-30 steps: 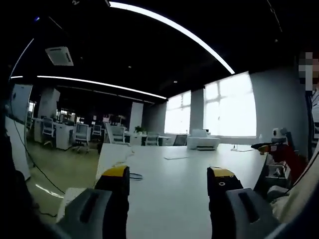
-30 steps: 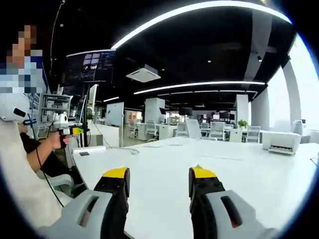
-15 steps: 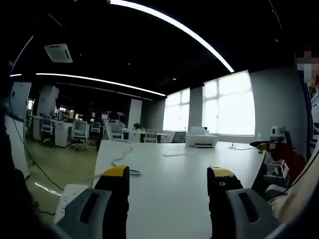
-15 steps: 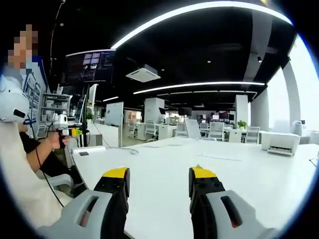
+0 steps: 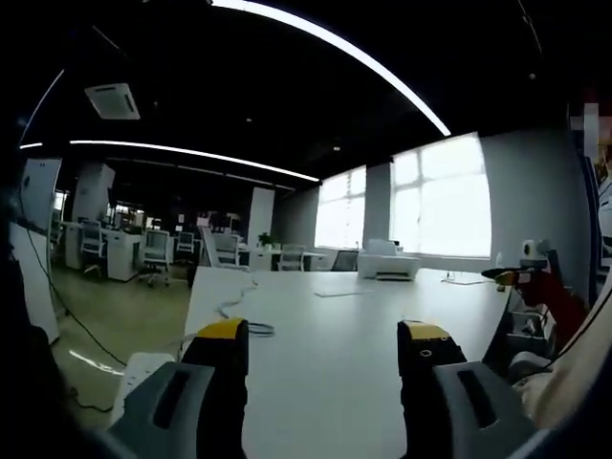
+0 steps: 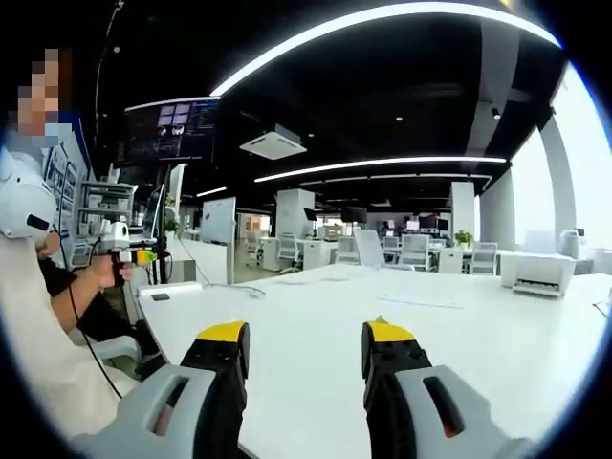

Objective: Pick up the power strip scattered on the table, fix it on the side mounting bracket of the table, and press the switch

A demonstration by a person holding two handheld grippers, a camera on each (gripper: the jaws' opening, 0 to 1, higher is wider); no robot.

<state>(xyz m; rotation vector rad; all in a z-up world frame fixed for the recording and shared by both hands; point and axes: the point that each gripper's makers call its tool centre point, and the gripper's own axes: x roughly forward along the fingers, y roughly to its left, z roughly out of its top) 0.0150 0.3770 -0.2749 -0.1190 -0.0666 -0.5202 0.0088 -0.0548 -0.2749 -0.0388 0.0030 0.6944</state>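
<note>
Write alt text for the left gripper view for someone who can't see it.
The left gripper, jaws open and empty, points across a long white table in an open office. A white power strip and cable lie at the table's left edge, and a printer sits at the far end by bright windows.

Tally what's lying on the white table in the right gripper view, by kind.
Printer: 1
Paper sheet: 1
Cable: 1
Small dark object: 1
Flat white block, possibly the power strip: 1
Total: 5

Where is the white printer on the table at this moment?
In the right gripper view the printer sits at the far right end of the white table, beyond the open right claw. In the left gripper view it stands before the windows.
</note>
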